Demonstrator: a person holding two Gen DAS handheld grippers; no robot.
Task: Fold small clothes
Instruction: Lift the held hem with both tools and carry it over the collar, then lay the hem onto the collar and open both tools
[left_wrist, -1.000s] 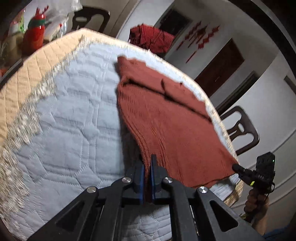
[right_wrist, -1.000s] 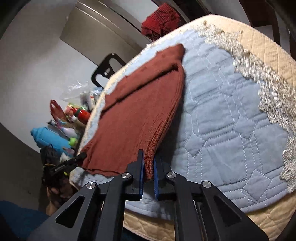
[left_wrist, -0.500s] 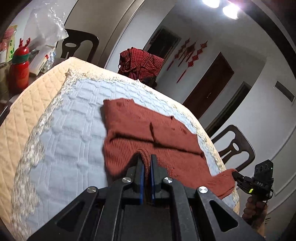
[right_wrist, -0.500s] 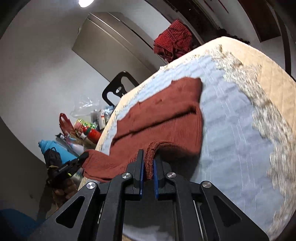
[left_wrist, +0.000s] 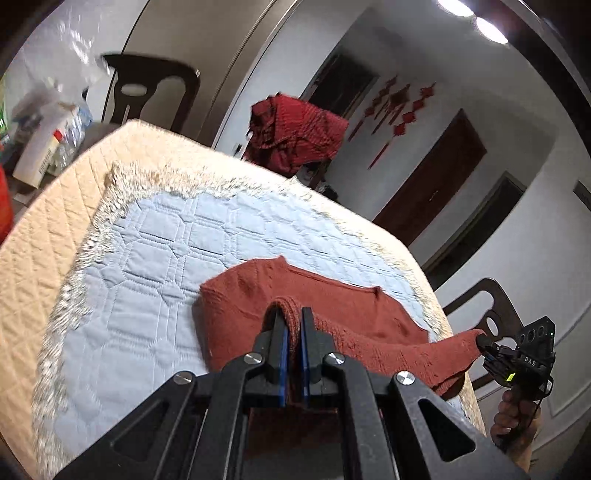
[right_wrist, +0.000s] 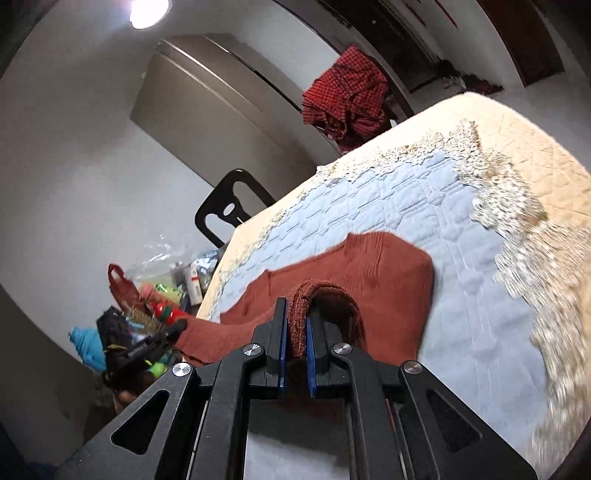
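rust-red knit sweater (left_wrist: 332, 314), left wrist view: lying low centre on the pale blue quilted mat (left_wrist: 159, 251), one corner pinched between the closed jaws of the left gripper (left_wrist: 291, 325), another corner stretched to the right gripper (left_wrist: 484, 341) at the lower right edge of the frame. step in hand, as judged: carrying the held edge over the body of the garment for a fold. next move likely calls for lowering both corners together onto the far edge, level, before letting go. right wrist view: sweater (right_wrist: 388, 273) centre frame on the mat (right_wrist: 424, 192), hem bunched in the right gripper (right_wrist: 295, 332), jaws clamped on it; left gripper (right_wrist: 168, 334) at lower left. against the earlier frame: garment then lay spread long across the mat, now doubled shorter, the held edge raised and brought further over it.
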